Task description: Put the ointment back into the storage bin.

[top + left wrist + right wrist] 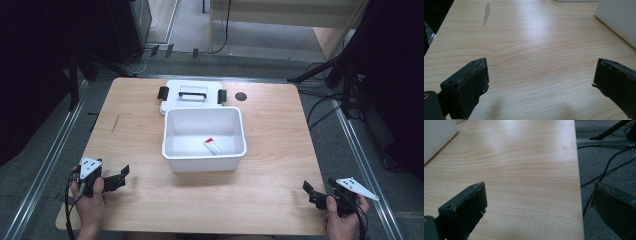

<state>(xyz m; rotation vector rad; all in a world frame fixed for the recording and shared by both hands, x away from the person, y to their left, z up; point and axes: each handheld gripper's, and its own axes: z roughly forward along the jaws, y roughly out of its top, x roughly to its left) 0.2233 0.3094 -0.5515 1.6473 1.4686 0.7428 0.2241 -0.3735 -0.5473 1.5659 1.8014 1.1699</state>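
white box (pixel 204 150) sits open on wooden table (pixel 270 150), carpet (pixel 340 165) around.

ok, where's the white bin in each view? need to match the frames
High view: white bin at table centre, open, a small tube inside, its lid lying behind it.
Left gripper view: just a white side wall at the upper right edge.
Right gripper view: a white corner at the upper left.
Shared landmark: the wooden table, its grain running under the bin wall in both gripper views.
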